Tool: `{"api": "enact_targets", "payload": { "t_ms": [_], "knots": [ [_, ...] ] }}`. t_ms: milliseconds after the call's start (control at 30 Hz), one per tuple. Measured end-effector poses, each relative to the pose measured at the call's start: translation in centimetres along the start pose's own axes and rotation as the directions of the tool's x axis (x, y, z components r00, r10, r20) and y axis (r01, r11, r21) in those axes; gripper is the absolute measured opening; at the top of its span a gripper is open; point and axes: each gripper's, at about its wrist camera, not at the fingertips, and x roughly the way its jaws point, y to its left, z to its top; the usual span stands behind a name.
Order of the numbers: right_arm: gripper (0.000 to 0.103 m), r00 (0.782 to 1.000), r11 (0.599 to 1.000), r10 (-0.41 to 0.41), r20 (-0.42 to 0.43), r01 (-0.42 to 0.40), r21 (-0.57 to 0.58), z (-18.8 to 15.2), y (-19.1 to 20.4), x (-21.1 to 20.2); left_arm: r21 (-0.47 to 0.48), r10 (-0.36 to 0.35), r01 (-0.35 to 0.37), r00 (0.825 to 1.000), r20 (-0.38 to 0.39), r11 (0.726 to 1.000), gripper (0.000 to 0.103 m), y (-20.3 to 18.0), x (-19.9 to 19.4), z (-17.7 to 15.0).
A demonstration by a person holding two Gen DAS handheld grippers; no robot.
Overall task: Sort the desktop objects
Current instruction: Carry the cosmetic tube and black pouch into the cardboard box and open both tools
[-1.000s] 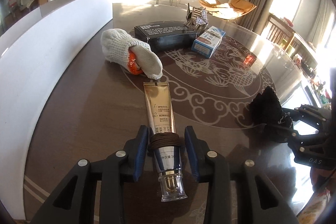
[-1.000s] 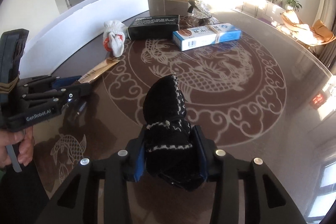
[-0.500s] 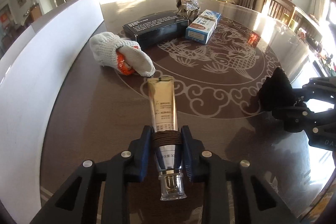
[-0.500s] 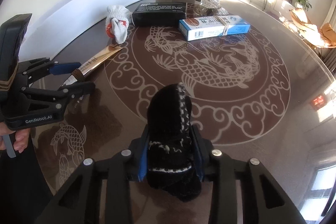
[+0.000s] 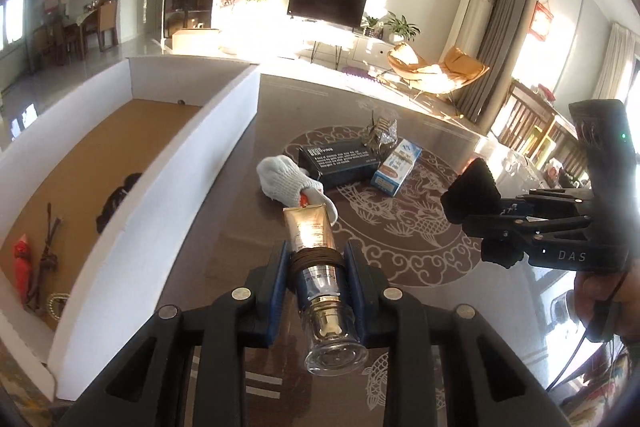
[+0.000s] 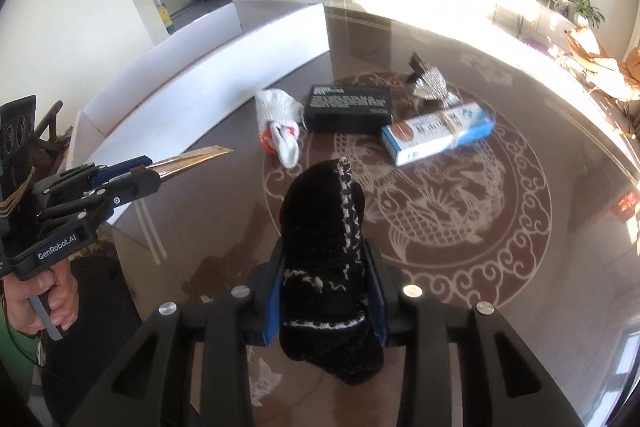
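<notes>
My left gripper (image 5: 317, 251) is shut on a gold tube (image 5: 309, 229) with a brown band and a clear cap, held above the table. From the right wrist view, the left gripper (image 6: 150, 173) carries the tube (image 6: 192, 159) near the white box. My right gripper (image 6: 325, 247) is shut on a black knitted sock (image 6: 324, 223) with white stitching, also off the table. In the left wrist view, the right gripper (image 5: 480, 215) and the sock (image 5: 472, 189) hang at the right.
A long white box (image 5: 192, 155) with a brown floor lies at the left and holds a black item (image 5: 116, 203) and a red item (image 5: 22, 263). On the table lie a white glove (image 5: 284, 179), a black box (image 5: 340, 163), a blue-and-white carton (image 5: 396, 167) and a silver foil piece (image 5: 380, 133).
Both grippers closed tighter on their objects and rose off the table. The tube and the sock lifted with them, and the inside of the white box came into view.
</notes>
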Motion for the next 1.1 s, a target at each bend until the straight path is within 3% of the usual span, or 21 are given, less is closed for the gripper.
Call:
{"api": "enact_targets", "payload": {
  "t_ms": [167,333,500,733,800,933,1033,1100],
  "knots": [
    [0.036,0.995,0.994,0.064,0.073,-0.057,-0.089,5.6,5.6,-1.0,-0.086,0.038,-0.032,0.997,0.071,0.996,0.028,4.8,-4.3,2.5],
    [0.036,0.976,0.971,0.190,0.107,-0.170,-0.169,11.7,13.1,-0.1,-0.150,0.181,-0.165,0.979,0.095,0.975,0.028,11.6,-6.6,5.3],
    [0.036,0.962,0.941,0.261,0.074,-0.237,-0.244,16.4,21.1,4.0,-0.185,0.313,-0.307,0.950,0.006,0.934,0.028,18.9,-4.6,6.1],
    [0.036,0.947,0.928,0.304,-0.100,-0.318,-0.195,17.7,26.3,13.8,-0.244,0.376,-0.413,0.908,-0.187,0.877,0.030,26.3,0.5,4.5],
    [0.040,0.938,0.924,0.318,-0.134,-0.339,-0.177,17.2,26.9,15.8,-0.269,0.385,-0.434,0.897,-0.217,0.860,0.033,27.3,1.0,3.9],
    [0.063,0.927,0.921,0.330,-0.180,-0.358,-0.155,16.2,27.3,17.7,-0.304,0.418,-0.456,0.890,-0.183,0.836,0.066,27.2,-0.2,3.0],
    [0.064,0.931,0.919,0.339,-0.135,-0.358,-0.164,15.7,26.3,16.2,-0.295,0.434,-0.450,0.893,-0.121,0.843,0.067,25.1,-2.3,2.8],
    [0.069,0.936,0.922,0.344,-0.079,-0.352,-0.158,15.3,24.5,14.2,-0.278,0.418,-0.424,0.905,-0.083,0.862,0.067,22.8,-3.3,3.1]
  ]
}}
